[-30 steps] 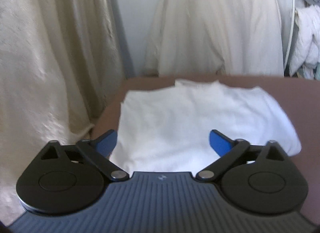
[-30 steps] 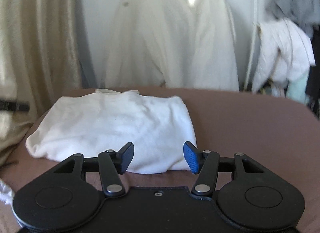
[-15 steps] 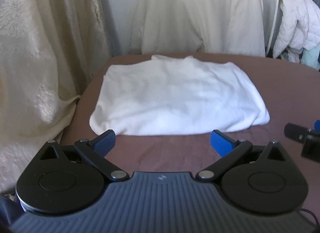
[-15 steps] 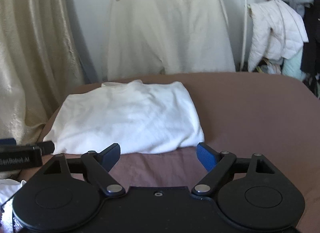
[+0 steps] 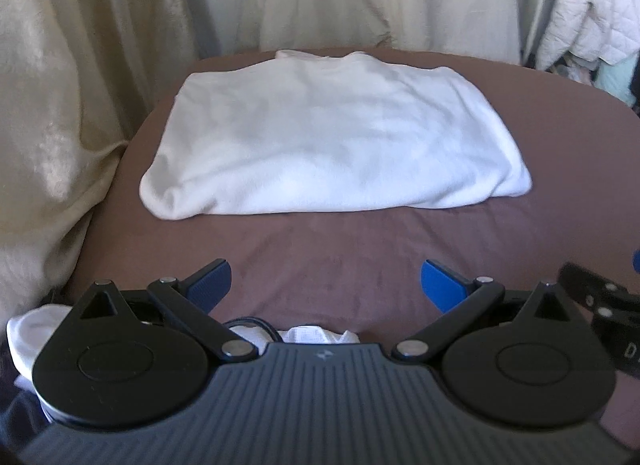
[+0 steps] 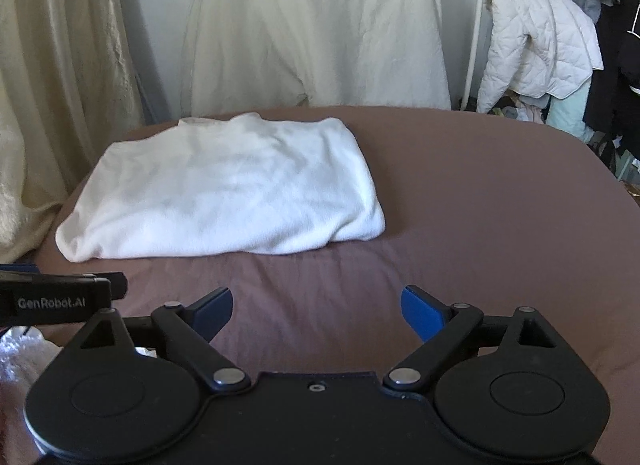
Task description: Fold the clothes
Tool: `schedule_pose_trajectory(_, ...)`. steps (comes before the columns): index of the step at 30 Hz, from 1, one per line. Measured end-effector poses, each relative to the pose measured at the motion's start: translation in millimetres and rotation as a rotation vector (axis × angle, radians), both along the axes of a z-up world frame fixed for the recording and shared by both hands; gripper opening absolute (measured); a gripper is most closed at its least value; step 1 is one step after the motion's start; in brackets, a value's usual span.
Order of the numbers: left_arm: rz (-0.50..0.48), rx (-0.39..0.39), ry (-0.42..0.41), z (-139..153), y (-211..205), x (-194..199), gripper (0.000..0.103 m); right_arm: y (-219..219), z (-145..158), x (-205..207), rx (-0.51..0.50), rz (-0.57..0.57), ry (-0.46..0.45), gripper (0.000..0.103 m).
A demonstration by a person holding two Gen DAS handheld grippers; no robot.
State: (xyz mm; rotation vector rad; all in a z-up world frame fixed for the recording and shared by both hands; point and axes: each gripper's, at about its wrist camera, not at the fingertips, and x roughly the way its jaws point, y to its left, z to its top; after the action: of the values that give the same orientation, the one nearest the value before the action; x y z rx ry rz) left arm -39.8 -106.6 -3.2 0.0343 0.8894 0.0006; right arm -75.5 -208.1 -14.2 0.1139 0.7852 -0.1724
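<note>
Brown bedsheet (image 5: 360, 249) covers the surface, and a folded white garment (image 5: 332, 137) lies flat on it. Near the garment's front edge, the left gripper (image 5: 326, 285) stands wide and empty. The right gripper (image 6: 318, 307), also near that edge, is opening, with nothing between its jaws.

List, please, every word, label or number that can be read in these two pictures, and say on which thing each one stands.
"GenRobot.AI": white letters on the black side of the left gripper, seen at the left edge of the right wrist view.
"D": only the first letter of a white print on the right gripper; the frame cuts off the rest.
The folded white garment shows no readable label.
</note>
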Motion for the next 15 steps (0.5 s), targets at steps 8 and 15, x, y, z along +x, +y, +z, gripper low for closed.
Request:
schedule_pose_trajectory(8, 0.012, 0.067, -0.016, -2, -10, -3, 0.103, -4, -3, -5, 0.014, 0.001, 0.017, 0.094)
schedule_pose_trajectory(15, -0.013, 0.097, -0.015, -3, -16, -1, 0.103, -7, -6, -9, 0.040, -0.005, 0.020, 0.094)
